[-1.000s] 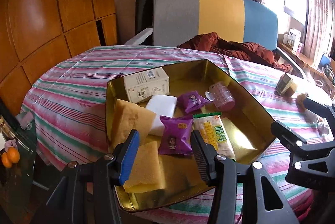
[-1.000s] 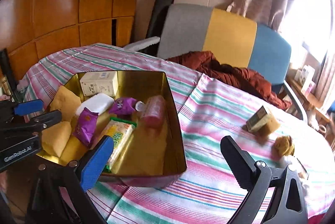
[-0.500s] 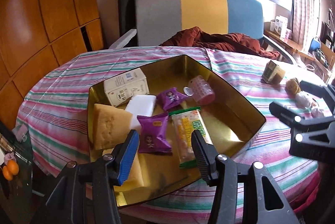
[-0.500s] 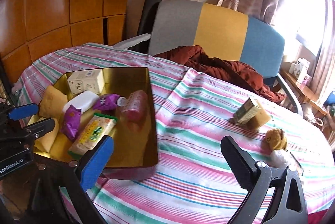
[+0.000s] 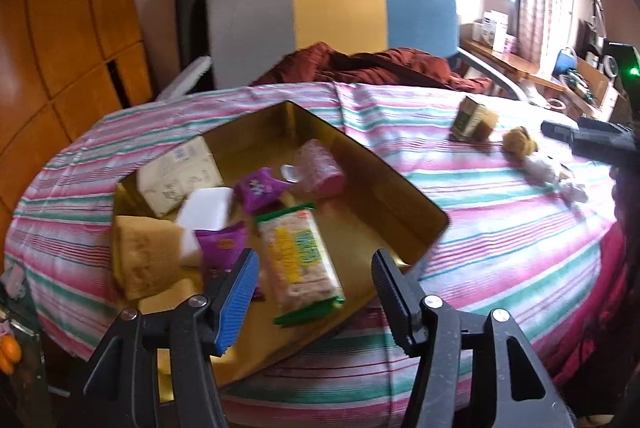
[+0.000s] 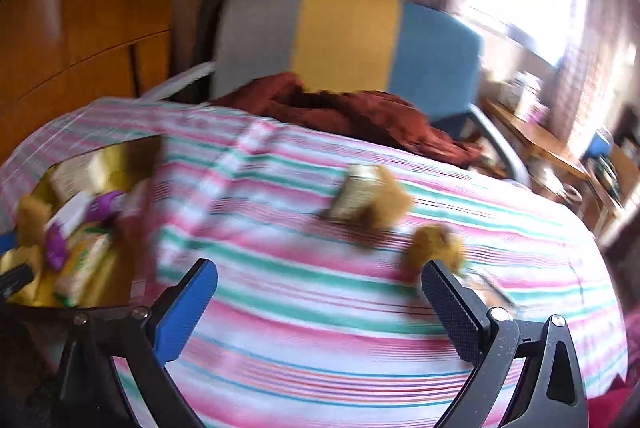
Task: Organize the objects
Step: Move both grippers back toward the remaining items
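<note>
Left gripper (image 5: 314, 286) hangs over the near edge of the gold tray (image 5: 404, 184), jaws spread wide, nothing between them and nothing touching the pads. Straight ahead of its fingertips lies the green-and-orange cracker pack (image 5: 300, 260), flat on the tray floor, its near end right between the two fingers in view. By the blue-padded finger (image 5: 236, 298) sits a purple snack packet (image 5: 222, 246), partly hidden behind that finger. Further out to the left, two yellow sponges (image 5: 142, 256) are stacked against the tray wall, with a white block (image 5: 204, 214) just beyond the packet. Deeper in: a second purple packet (image 5: 260, 188), a pink roller (image 5: 322, 166) and a cream carton (image 5: 178, 176) at the far corner.

Right gripper (image 6: 320, 298) is over the striped tablecloth (image 6: 312, 344), jaws also wide apart, empty, gripping nothing. The view is heavily blurred. Ahead of it and a little right, a small green box (image 6: 354, 192) leans against a brown block (image 6: 394, 202), the two touching. Nearer the black finger (image 6: 452, 308), a fuzzy yellow-brown lump (image 6: 434, 244) sits on the cloth just beyond the tip; what it is, I cannot tell. The tray (image 6: 120, 152) lies well off to this gripper's left. Beyond the table, a red cloth (image 6: 360, 112) is heaped on the grey, yellow and blue chair (image 6: 344, 36).
</note>
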A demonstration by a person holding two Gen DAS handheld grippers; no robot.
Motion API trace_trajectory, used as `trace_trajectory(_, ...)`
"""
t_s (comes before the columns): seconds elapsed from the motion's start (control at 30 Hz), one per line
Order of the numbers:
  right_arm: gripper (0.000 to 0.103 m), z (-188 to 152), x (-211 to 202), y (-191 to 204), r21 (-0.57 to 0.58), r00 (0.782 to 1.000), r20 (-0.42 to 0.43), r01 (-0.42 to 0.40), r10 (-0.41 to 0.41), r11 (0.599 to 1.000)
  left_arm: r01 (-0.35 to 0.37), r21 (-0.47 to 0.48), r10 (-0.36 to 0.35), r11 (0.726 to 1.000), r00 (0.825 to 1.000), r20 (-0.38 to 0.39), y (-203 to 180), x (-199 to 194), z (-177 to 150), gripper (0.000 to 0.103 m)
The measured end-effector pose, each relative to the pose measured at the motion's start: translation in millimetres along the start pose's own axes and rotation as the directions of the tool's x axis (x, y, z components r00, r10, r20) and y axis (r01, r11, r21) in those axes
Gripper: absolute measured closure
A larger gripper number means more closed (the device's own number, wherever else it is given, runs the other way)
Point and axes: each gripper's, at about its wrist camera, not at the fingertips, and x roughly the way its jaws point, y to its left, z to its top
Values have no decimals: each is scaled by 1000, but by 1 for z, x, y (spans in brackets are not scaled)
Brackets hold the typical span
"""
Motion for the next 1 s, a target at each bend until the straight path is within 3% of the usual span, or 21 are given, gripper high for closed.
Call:
trace_trajectory(0.13, 0, 5, 3, -68, 128, 994, -13, 109, -108, 986, 27, 3, -27, 1000, 999, -22, -8, 5, 4, 42)
trace_trajectory(0.23, 0, 1, 6, -124, 268, 979, -36, 201, -199, 942, 53, 15, -53, 998, 998, -30, -16, 8, 9, 42)
trace_trajectory(0.33, 0, -15, 11, -175, 425, 959, -85, 280, -271, 861, 91, 43, -90, 995, 995, -31, -31, 9, 16, 42)
trace_trajectory(0.47, 0, -40, 11, -225, 658, 962, -147, 267, -228, 704, 133, 85, -129, 988, 991, -47, -54, 15, 23, 36)
trace_trajectory(0.57, 0, -51, 6, -239, 720, 962, -158, 267, -222, 640, 188, 116, -178, 975, 980, -85, -75, 23, 28, 34)
trace_trajectory(0.63, 0, -55, 10, -241, 743, 968, -167, 249, -189, 622, 208, 123, -196, 970, 975, -100, -86, 27, 30, 34)
trace_trajectory(0.77, 0, -55, 13, -237, 741, 971, -166, 237, -170, 628, 226, 174, -205, 959, 970, -127, -115, 36, 39, 34)
trace_trajectory(1.0, 0, -60, 19, -239, 758, 980, -165, 197, -110, 621, 314, 226, -276, 922, 943, -185, -163, 56, 54, 35)
